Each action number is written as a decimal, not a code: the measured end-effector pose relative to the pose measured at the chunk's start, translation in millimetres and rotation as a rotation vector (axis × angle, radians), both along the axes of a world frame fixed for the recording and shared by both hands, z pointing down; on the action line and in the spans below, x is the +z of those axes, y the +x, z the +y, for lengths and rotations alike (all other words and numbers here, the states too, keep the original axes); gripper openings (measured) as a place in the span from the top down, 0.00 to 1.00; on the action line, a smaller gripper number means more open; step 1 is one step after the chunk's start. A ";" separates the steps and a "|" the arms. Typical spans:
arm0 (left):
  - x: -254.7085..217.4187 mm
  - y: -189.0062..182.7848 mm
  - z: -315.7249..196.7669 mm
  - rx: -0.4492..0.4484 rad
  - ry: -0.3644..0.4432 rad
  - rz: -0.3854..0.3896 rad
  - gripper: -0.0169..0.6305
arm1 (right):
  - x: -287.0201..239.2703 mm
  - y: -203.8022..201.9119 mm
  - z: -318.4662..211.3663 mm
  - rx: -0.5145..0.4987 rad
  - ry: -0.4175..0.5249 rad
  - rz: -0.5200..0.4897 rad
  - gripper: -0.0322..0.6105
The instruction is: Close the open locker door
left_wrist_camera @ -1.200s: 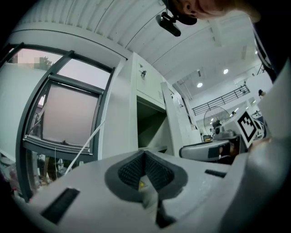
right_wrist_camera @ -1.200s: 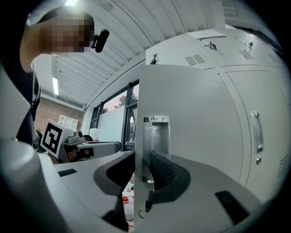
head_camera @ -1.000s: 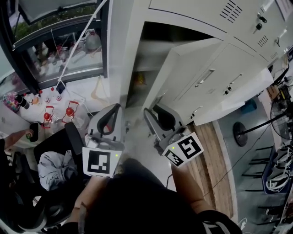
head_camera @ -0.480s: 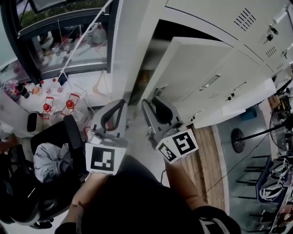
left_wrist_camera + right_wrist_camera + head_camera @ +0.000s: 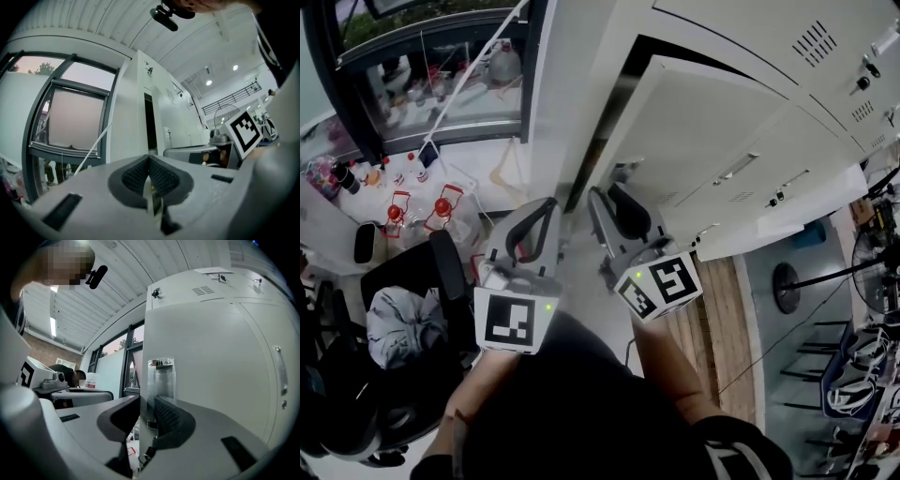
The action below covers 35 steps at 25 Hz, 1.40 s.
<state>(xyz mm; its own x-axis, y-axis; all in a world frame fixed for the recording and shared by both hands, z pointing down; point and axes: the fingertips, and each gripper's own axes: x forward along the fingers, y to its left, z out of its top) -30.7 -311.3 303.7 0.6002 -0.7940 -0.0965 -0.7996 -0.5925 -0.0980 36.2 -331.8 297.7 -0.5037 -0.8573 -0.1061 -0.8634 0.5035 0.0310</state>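
Note:
The open locker door [image 5: 722, 122] is a pale grey panel swung most of the way in, leaving a narrow dark gap [image 5: 609, 122] along its left edge. My right gripper [image 5: 598, 199] sits at the door's free edge near its bottom. In the right gripper view the door [image 5: 211, 357] fills the frame, and its edge by the recessed handle [image 5: 161, 376] runs between the jaws. The right gripper [image 5: 146, 401] is closing on that edge, a pad on each face. My left gripper [image 5: 551, 202] hangs just left of the gap, shut and holding nothing [image 5: 149, 161].
Closed lockers [image 5: 825, 66] continue to the right. A black chair with grey clothing [image 5: 408, 323] and red-capped bottles [image 5: 441, 208] stand at the left below a window [image 5: 422, 75]. A fan stand [image 5: 787, 278] and a wooden floor strip [image 5: 722, 337] lie at the right.
The door has swung toward the locker and the dark opening has narrowed to a slit. Both grippers have moved forward with it, the right one staying at the door's edge.

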 end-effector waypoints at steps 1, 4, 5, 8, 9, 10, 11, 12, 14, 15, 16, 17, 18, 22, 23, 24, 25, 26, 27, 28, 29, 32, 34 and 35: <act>0.1 -0.4 -1.1 -0.002 0.000 0.001 0.97 | 0.0 0.0 -1.6 0.001 -0.001 -0.001 0.79; 0.1 -2.3 -3.3 -0.006 0.000 0.004 0.97 | 0.1 -0.4 -5.4 0.003 -0.004 -0.002 0.79; 0.3 -3.3 -4.0 -0.008 0.000 0.004 0.97 | 0.1 -0.7 -6.5 0.004 -0.005 -0.002 0.79; 0.8 -6.3 -6.4 -0.015 -0.002 0.006 0.97 | 0.0 -1.7 -10.3 0.007 -0.006 -0.001 0.79; 1.0 -6.9 -7.0 -0.017 -0.001 0.005 0.97 | 0.0 -2.0 -11.4 0.007 -0.006 0.000 0.79; 1.5 -7.2 -7.3 -0.017 -0.002 0.005 0.97 | 0.1 -2.3 -12.2 0.008 -0.006 0.001 0.79; 2.2 -7.3 -7.4 -0.017 -0.004 0.005 0.97 | 0.2 -2.4 -12.9 0.009 -0.006 0.001 0.79; 2.9 -7.3 -7.5 -0.017 -0.006 0.005 0.97 | 0.3 -2.5 -13.5 0.011 -0.006 0.001 0.79; 3.6 -7.4 -8.0 -0.018 -0.008 0.005 0.97 | 0.3 -2.6 -14.9 0.014 -0.007 0.002 0.79; 3.6 -7.6 -8.4 -0.018 -0.008 0.005 0.97 | 0.2 -2.8 -15.7 0.014 -0.007 0.002 0.79; 3.5 -7.9 -8.8 -0.018 -0.006 0.004 0.97 | 0.1 -3.1 -16.4 0.016 -0.006 0.002 0.79; 3.3 -8.3 -9.1 -0.018 -0.005 0.003 0.97 | -0.1 -3.4 -17.1 0.017 -0.006 0.002 0.79; 3.2 -8.6 -9.2 -0.018 -0.004 0.003 0.97 | -0.1 -3.6 -17.7 0.019 -0.006 0.001 0.79; 4.2 -10.5 -10.6 -0.019 -0.007 0.002 0.97 | 0.1 -3.8 -20.8 0.025 -0.006 0.000 0.80; 4.6 -11.2 -11.2 -0.020 -0.008 0.003 0.97 | 0.2 -3.9 -21.7 0.025 -0.006 0.000 0.80; 5.1 -11.8 -11.7 -0.021 -0.010 0.002 0.97 | 0.2 -4.0 -22.5 0.026 -0.005 -0.001 0.80; 5.5 -12.3 -12.3 -0.022 -0.011 0.001 0.97 | 0.2 -3.9 -23.5 0.027 -0.005 -0.001 0.80; 5.7 -12.6 -12.9 -0.023 -0.012 0.001 0.97 | 0.1 -3.8 -24.5 0.028 -0.005 -0.002 0.80; 5.6 -12.8 -13.6 -0.024 -0.011 0.002 0.97 | -0.2 -3.7 -25.6 0.029 -0.005 -0.002 0.80; 5.5 -13.1 -14.2 -0.025 -0.010 0.004 0.97 | -0.4 -3.7 -26.5 0.030 -0.005 -0.003 0.80; 5.7 -13.6 -14.6 -0.026 -0.010 0.007 0.97 | -0.3 -3.8 -27.3 0.032 -0.005 -0.004 0.80; 6.6 -15.3 -15.8 -0.027 -0.009 0.006 0.97 | 0.5 -4.3 -29.1 0.036 -0.006 -0.006 0.80; 6.8 -15.8 -16.7 -0.028 -0.011 0.007 0.97 | 0.8 -4.6 -30.4 0.037 -0.007 -0.006 0.80; 6.8 -15.8 -17.3 -0.028 -0.013 0.007 0.97 | 0.7 -4.6 -31.1 0.037 -0.007 -0.006 0.80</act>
<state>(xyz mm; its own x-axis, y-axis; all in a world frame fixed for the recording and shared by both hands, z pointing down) -46.5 -328.6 310.4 0.5769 -0.8118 -0.0908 -0.8167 -0.5709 -0.0846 31.6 -362.9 298.4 -0.4708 -0.8762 -0.1031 -0.8817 0.4712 0.0218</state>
